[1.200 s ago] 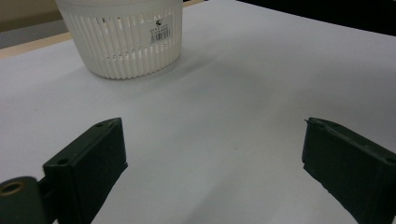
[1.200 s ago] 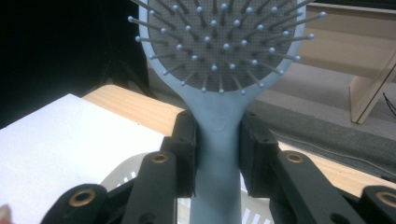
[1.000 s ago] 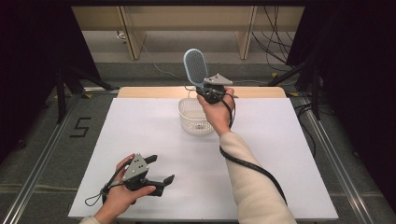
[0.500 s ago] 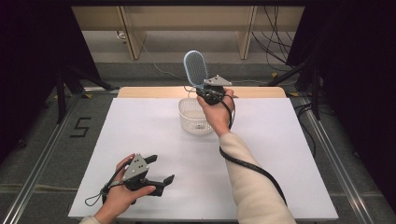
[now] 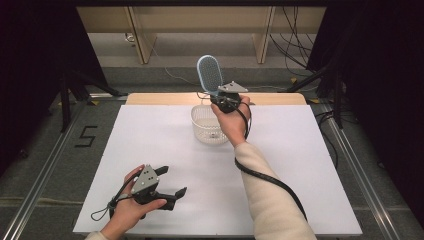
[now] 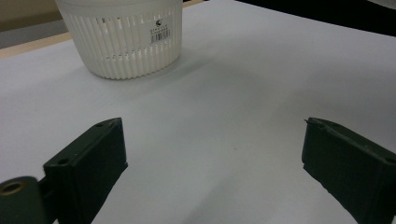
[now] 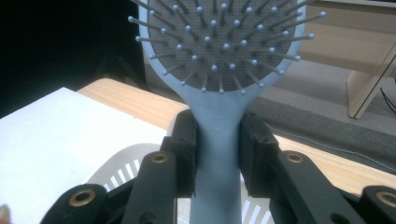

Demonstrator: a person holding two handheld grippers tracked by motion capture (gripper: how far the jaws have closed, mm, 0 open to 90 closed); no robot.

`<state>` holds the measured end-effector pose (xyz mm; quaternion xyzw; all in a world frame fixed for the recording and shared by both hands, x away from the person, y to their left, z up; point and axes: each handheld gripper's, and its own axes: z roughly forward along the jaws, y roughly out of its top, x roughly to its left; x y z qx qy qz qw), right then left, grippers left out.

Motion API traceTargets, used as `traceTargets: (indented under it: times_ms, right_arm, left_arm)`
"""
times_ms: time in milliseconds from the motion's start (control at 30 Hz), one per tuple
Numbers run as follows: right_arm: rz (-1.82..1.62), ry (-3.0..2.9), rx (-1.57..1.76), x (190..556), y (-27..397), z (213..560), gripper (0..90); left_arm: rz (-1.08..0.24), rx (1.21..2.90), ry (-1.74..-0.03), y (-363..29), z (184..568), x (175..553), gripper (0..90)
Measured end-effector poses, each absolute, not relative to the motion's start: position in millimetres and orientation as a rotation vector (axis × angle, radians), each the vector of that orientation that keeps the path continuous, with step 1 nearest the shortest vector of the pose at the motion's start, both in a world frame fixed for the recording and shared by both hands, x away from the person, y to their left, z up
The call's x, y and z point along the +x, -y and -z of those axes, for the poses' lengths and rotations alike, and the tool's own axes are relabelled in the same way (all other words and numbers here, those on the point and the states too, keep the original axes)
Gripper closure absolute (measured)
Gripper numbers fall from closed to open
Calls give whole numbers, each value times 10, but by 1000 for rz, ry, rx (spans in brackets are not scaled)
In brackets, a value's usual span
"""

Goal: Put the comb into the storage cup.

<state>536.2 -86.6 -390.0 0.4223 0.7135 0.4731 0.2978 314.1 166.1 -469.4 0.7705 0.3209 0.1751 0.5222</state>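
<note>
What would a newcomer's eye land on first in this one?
The light blue hairbrush, held upright by its handle in the right gripper above the white basket at the table's far edge. Next, the left gripper near the front left of the white table, jaws wide apart with nothing between them.

The right arm wears a cream knit sleeve (image 5: 272, 200). Each gripper is black with a grey three-cornered plate on top, left gripper (image 5: 172, 182) and right gripper (image 7: 217, 147) alike. A black cable (image 5: 270, 177) trails from the right one. The blocky black fingers (image 6: 91, 158) show brass-ringed screw holes.
</note>
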Motion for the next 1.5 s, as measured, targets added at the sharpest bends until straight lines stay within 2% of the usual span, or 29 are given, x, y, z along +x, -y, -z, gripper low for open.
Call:
traceTargets:
  times_ms: [1500]
  right_arm:
    - [-1225,-1912,1138,5373,878,4025,702]
  left_arm:
    - [-422,1846,-768,-1662,4691,3139,60]
